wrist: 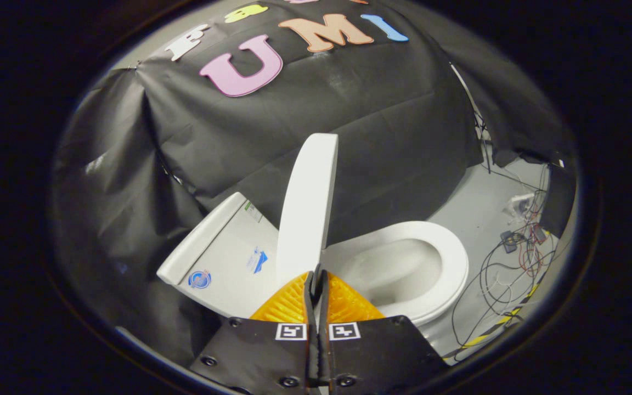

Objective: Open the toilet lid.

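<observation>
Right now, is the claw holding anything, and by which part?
Nothing held: the claw is shut, its tips just below the raised toilet lid without clamping it.

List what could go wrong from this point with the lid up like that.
1. The toilet lid stands nearly upright, just ahead of the closed tongs. If it is not past its balance point, it may drop back onto the seat.
2. Pushing further could knock the lid hard against the tank behind it.
3. The loose cables on the floor beside the toilet could snag a foot.
</observation>
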Available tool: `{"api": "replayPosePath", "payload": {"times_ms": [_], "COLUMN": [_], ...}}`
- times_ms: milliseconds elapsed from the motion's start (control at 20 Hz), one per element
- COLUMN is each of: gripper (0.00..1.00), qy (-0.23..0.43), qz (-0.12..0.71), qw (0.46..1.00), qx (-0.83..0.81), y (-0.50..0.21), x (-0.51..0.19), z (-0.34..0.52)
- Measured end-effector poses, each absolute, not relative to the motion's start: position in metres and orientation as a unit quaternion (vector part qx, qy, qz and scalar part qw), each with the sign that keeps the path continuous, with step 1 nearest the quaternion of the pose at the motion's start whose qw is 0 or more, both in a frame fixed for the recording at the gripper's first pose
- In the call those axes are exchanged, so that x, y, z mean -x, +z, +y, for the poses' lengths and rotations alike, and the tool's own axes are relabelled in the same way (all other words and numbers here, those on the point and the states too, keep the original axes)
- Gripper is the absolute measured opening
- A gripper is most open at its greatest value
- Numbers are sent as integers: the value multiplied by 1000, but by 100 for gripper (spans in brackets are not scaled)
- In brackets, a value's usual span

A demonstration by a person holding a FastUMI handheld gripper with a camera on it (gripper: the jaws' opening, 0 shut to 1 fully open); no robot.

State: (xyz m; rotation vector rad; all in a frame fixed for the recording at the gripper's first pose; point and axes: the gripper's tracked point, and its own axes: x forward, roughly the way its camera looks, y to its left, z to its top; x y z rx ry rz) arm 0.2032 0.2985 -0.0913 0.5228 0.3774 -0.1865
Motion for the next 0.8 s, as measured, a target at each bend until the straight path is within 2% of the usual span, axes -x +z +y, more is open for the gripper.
{"api": "replayPosePath", "payload": {"times_ms": [800], "gripper": [1], "qy": [-103], "qz": [176], "qw": [963], "qx": [-177], "y": [-65], "x": [-221], "z": [335]}}
